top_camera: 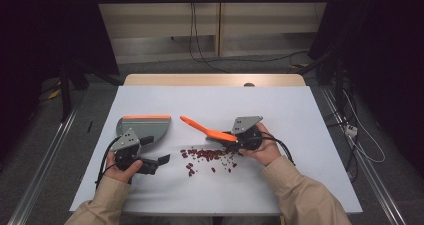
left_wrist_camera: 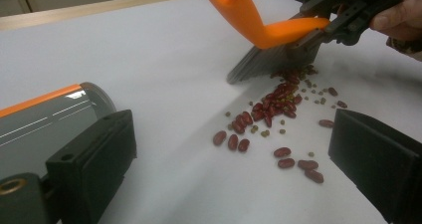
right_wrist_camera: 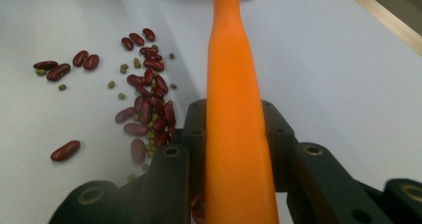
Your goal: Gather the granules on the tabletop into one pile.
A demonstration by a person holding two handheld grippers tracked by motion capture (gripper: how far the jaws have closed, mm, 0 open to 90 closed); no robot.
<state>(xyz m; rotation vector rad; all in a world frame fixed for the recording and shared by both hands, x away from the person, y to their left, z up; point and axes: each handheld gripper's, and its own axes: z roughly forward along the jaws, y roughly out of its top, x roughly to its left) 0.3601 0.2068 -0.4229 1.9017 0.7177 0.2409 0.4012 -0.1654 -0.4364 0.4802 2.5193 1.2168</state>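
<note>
Left claw (top_camera: 159, 162) low, jaws wide apart; right claw (top_camera: 234, 140) clamped shut, angled down; both forearms in from below

No readable text, label, brand, number or sign found in any view. Brush, dustpan, grippers, table surface unmarked as far as can be told. Wall fixture at top of high view too small for reading.
</note>
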